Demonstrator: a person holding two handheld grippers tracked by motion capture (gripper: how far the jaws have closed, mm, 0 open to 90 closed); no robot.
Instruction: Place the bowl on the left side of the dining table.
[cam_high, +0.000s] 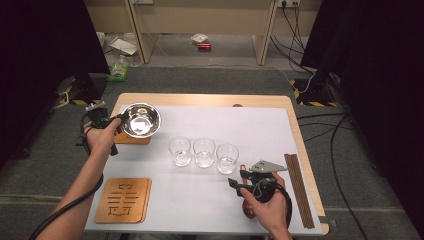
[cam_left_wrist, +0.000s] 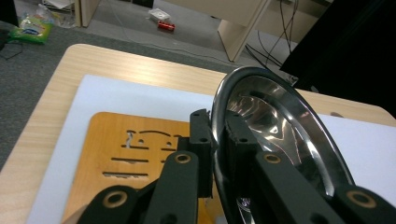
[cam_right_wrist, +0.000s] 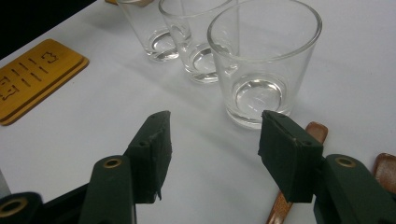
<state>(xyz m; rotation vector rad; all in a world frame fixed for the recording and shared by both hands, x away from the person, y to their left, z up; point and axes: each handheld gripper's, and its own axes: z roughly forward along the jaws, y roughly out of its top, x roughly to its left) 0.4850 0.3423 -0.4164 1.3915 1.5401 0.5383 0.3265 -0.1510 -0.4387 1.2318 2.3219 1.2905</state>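
My left gripper (cam_high: 119, 125) is shut on the rim of a shiny steel bowl (cam_high: 142, 120), which it holds tilted over a wooden trivet (cam_high: 134, 139) at the far left of the white mat. In the left gripper view the rim of the bowl (cam_left_wrist: 280, 121) is pinched between the two black jaws of the gripper (cam_left_wrist: 217, 130), with the trivet (cam_left_wrist: 121, 149) below. My right gripper (cam_high: 238, 178) stands open near the front right. In its own view the gripper (cam_right_wrist: 212, 140) has nothing between its jaws, just short of the nearest glass (cam_right_wrist: 264, 60).
Three empty glasses (cam_high: 180, 150) (cam_high: 204, 151) (cam_high: 227, 158) stand in a row mid-mat. A second wooden trivet (cam_high: 123, 200) lies front left. Chopsticks (cam_high: 299, 187) lie along the right edge. Wooden spoon handles (cam_right_wrist: 315, 130) lie under the right gripper.
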